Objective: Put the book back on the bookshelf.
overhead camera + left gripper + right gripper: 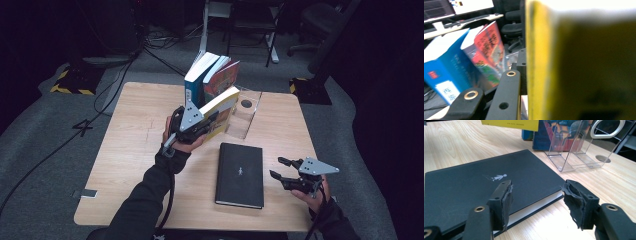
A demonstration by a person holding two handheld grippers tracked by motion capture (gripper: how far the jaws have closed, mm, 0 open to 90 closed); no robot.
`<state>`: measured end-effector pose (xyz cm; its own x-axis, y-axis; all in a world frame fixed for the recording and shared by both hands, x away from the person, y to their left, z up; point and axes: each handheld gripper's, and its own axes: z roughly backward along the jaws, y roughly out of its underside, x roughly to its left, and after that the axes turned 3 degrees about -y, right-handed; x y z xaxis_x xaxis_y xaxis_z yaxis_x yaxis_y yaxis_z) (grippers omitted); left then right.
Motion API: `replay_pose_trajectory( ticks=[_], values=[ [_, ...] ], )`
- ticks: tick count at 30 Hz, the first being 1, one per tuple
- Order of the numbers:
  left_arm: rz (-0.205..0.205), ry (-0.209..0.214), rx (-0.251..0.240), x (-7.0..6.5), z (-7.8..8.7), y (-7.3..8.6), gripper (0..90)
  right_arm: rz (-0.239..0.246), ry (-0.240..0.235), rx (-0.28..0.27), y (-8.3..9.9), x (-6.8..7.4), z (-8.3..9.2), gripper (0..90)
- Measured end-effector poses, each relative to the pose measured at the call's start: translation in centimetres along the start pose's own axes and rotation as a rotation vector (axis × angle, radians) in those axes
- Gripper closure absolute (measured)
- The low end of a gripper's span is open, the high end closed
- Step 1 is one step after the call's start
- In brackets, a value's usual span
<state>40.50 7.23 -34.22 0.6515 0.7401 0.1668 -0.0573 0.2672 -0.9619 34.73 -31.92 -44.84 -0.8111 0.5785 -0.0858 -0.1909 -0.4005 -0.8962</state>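
High view | yellow book [220, 107]: white-edged, tilted | left tongs [202, 125] clamped on it | right tongs [278, 167] apart

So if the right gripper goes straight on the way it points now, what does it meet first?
Probably the black book: the right gripper, fingers open and empty, points at its near edge. How low the fingers hang is unclear, so they may pass just over its cover.
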Motion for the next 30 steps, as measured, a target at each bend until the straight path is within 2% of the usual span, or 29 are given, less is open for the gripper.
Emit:
replay_pose_trajectory(
  ticks=[4, 6, 10, 11, 16, 20, 27, 30],
  values=[
    [0.045, -0.026, 0.005, 0.7, -1.1, 0.3, 75.1, -0.002, 0.018, 0.013, 0.2, -0.1, -0.2, 40.5],
    [0.044, -0.033, 0.007, 0.8, -1.4, 0.3, 75.1, -0.006, 0.026, 0.019, 0.3, -0.1, -0.3, 40.5],
    [0.043, -0.076, 0.031, 0.5, -3.6, 0.0, 75.1, -0.009, 0.034, 0.022, 0.4, -0.1, -0.4, 40.3],
    [0.043, -0.076, 0.031, 0.5, -3.6, 0.0, 75.1, -0.009, 0.034, 0.022, 0.4, -0.1, -0.4, 40.3],
    [0.065, -0.101, 0.042, 0.4, -6.0, -0.2, 75.1, -0.004, 0.040, 0.028, 0.5, -0.1, -0.6, 40.1],
    [0.061, -0.116, 0.047, 0.3, -7.1, -0.4, 75.1, -0.003, 0.041, 0.032, 0.5, -0.1, -0.6, 40.1],
    [0.078, -0.146, 0.044, 0.1, -9.1, -0.9, 75.1, 0.005, 0.035, 0.036, 0.5, 0.1, -0.8, 40.0],
    [0.071, -0.155, 0.053, 0.0, -9.7, -1.0, 75.0, 0.002, 0.031, 0.042, 0.6, 0.1, -0.8, 40.0]
  ],
)
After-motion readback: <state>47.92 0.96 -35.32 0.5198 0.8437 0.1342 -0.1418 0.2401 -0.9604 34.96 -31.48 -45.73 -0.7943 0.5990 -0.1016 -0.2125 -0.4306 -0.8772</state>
